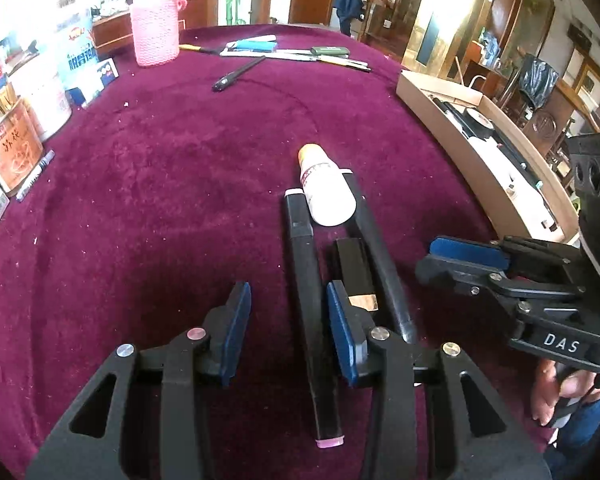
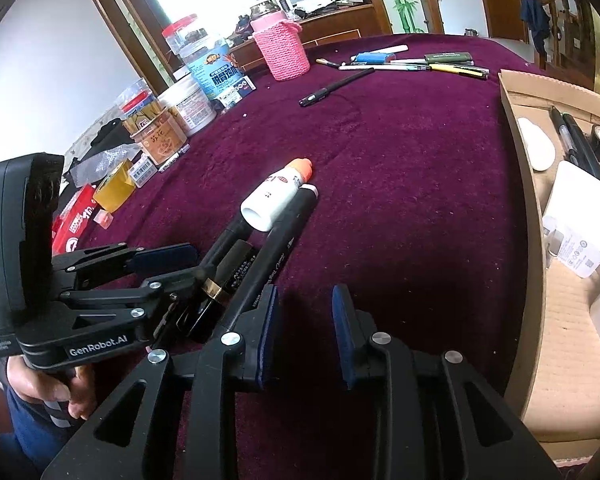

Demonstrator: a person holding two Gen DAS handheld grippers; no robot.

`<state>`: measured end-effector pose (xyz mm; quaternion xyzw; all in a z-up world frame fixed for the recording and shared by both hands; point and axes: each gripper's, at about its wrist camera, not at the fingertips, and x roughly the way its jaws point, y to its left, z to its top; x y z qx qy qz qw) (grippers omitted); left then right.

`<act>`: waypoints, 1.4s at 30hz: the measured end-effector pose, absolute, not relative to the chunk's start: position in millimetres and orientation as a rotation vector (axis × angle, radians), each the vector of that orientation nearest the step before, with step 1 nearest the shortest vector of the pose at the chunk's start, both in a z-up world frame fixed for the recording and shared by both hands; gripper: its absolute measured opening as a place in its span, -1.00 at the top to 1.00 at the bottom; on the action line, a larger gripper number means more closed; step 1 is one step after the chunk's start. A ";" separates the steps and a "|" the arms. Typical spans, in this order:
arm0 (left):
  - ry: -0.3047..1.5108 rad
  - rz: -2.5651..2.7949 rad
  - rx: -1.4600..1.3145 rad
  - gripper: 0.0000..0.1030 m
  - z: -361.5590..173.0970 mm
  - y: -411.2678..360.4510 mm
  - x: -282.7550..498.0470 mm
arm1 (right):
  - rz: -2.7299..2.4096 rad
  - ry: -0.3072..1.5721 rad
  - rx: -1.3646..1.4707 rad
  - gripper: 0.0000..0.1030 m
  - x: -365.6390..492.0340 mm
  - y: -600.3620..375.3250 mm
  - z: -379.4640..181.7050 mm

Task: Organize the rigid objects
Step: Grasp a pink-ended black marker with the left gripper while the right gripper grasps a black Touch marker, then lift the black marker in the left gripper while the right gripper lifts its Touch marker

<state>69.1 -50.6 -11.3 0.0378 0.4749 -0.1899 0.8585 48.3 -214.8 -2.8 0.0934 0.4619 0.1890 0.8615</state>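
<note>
A white bottle (image 1: 327,192) with an orange cap lies on the maroon tablecloth (image 1: 160,184), resting across two black markers (image 1: 306,280) beside a short black tube (image 1: 356,276). The left gripper (image 1: 288,328) hovers over them, jaws spread and empty. The right gripper (image 2: 306,336) hangs just beside, jaws slightly apart, pinching nothing. A cardboard tray (image 2: 520,200) of stationery sits to the right.

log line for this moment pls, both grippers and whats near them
left gripper: open, empty | right gripper: open, empty | white bottle: lying across black markers | cardboard tray: right of cluster
</note>
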 end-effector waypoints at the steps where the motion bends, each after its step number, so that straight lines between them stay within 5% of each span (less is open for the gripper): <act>1: 0.998 -0.400 0.067 0.34 -11.1 -48.5 69.7 | 0.396 0.969 0.197 0.53 48.2 -215.1 -2.8; 4: 1.004 -0.368 0.015 0.76 -11.3 -35.2 74.0 | 0.388 0.976 0.186 0.53 48.2 -212.2 -1.5; 20: 0.999 -0.326 -0.028 0.76 -13.0 -23.3 76.3 | 0.321 1.073 0.029 0.53 68.1 -156.9 0.3; 27: 0.993 -0.322 -0.017 0.76 -12.5 -24.6 75.8 | 0.281 1.048 -0.097 0.76 68.5 -158.5 2.8; 42: 0.924 -0.354 -0.150 0.76 -2.0 -12.5 75.3 | 0.372 0.911 0.155 0.76 63.3 -193.7 9.3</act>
